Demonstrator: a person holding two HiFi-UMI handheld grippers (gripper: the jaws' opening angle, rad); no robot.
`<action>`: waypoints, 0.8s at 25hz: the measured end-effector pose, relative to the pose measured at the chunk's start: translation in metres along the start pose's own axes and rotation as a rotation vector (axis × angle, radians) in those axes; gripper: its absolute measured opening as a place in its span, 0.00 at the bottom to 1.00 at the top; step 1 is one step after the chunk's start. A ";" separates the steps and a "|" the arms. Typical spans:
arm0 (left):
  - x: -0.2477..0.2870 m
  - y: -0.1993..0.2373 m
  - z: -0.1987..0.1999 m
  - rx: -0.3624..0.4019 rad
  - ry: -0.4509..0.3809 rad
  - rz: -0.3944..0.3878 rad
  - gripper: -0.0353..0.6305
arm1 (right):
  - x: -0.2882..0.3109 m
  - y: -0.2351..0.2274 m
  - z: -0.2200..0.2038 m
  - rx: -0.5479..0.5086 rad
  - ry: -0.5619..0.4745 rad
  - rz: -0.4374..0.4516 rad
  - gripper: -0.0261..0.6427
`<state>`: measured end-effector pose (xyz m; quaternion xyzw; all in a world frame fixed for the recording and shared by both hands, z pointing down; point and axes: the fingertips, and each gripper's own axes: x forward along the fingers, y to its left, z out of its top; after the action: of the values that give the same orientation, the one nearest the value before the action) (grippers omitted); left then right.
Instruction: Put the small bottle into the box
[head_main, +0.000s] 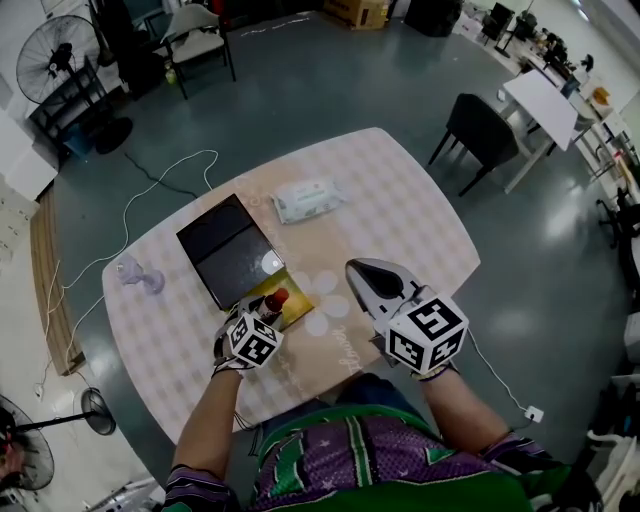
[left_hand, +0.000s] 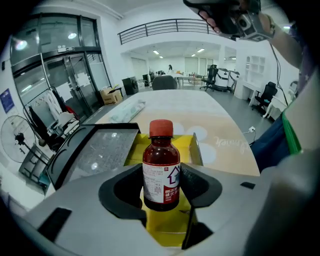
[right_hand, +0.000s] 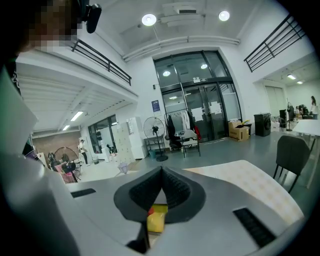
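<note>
Left gripper (left_hand: 160, 189) jaws clenched on the one small bottle (left_hand: 161, 165) (red cap, upright), held over the one open yellow box (left_hand: 186, 144); its black lid (left_hand: 95, 152) lies open at the left; right gripper (right_hand: 161, 175) jaws pressed together, nothing between them; one wipes pack (head_main: 308, 199) further out on the table (head_main: 400, 230).
</note>
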<state>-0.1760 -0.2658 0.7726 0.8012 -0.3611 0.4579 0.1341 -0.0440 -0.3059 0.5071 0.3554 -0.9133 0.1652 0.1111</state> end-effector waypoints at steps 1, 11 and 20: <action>0.004 0.000 -0.001 0.002 0.013 -0.003 0.42 | 0.000 -0.001 0.000 -0.001 0.002 0.002 0.05; 0.028 -0.004 -0.010 0.041 0.099 -0.006 0.42 | 0.003 -0.013 0.003 -0.002 0.015 0.013 0.05; 0.035 -0.008 -0.003 0.023 0.101 -0.025 0.42 | 0.000 -0.021 0.013 -0.010 -0.002 0.010 0.05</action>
<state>-0.1614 -0.2746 0.8044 0.7830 -0.3385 0.5002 0.1489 -0.0312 -0.3256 0.4998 0.3506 -0.9159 0.1610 0.1112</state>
